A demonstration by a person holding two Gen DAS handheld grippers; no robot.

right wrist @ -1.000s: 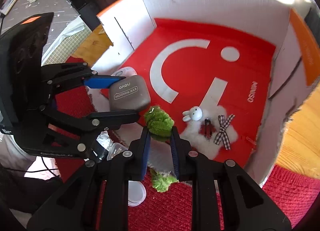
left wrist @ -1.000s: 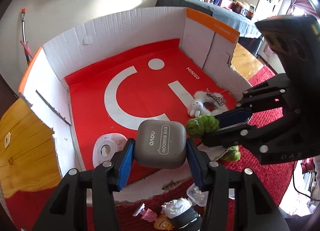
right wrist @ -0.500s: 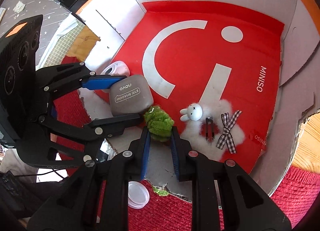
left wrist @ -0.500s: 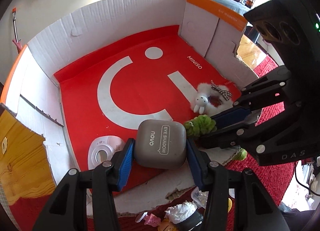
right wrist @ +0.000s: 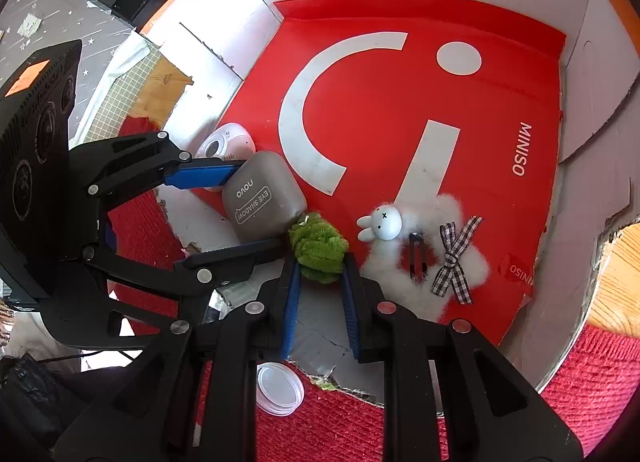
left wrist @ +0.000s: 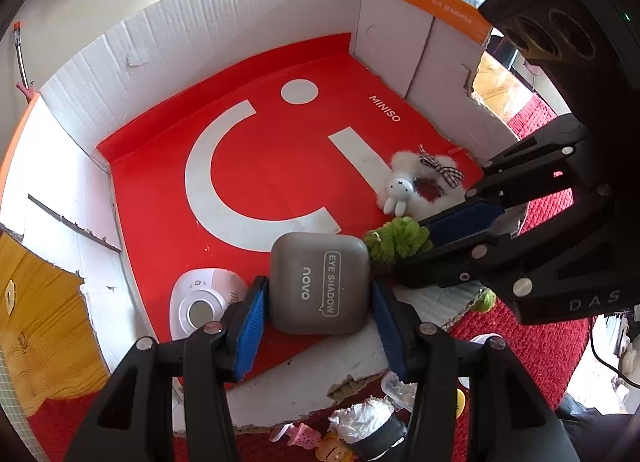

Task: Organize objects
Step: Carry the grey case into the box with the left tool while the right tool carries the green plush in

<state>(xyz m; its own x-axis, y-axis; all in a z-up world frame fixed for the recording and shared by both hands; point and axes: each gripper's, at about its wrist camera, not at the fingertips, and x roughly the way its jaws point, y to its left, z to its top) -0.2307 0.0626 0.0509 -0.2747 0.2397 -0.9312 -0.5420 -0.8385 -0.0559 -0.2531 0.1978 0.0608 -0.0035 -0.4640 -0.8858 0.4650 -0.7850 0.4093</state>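
Note:
My left gripper [left wrist: 318,290] is shut on a grey "novo EYE SHADOW" case [left wrist: 319,282], held low over the near edge of the cardboard box [left wrist: 224,26] with its red MINISO liner. The case also shows in the right wrist view [right wrist: 262,198]. My right gripper [right wrist: 319,268] is shut on a green fuzzy scrunchie [right wrist: 318,248], held just right of the case; the scrunchie shows in the left wrist view [left wrist: 394,240]. A white fluffy bunny hair clip with a checked bow [right wrist: 424,250] lies in the box's near right corner. A white round compact [left wrist: 200,304] lies at the near left.
Outside the box's torn near edge, on the red rug [right wrist: 592,374], lie a clear plastic lid [right wrist: 280,388], small pink and yellow toys [left wrist: 320,442] and a wrapped black item [left wrist: 372,426]. Wooden floor [left wrist: 36,322] shows to the left.
Both grippers have moved forward and lower over the box's near edge, each still holding its object. The box contents have not moved.

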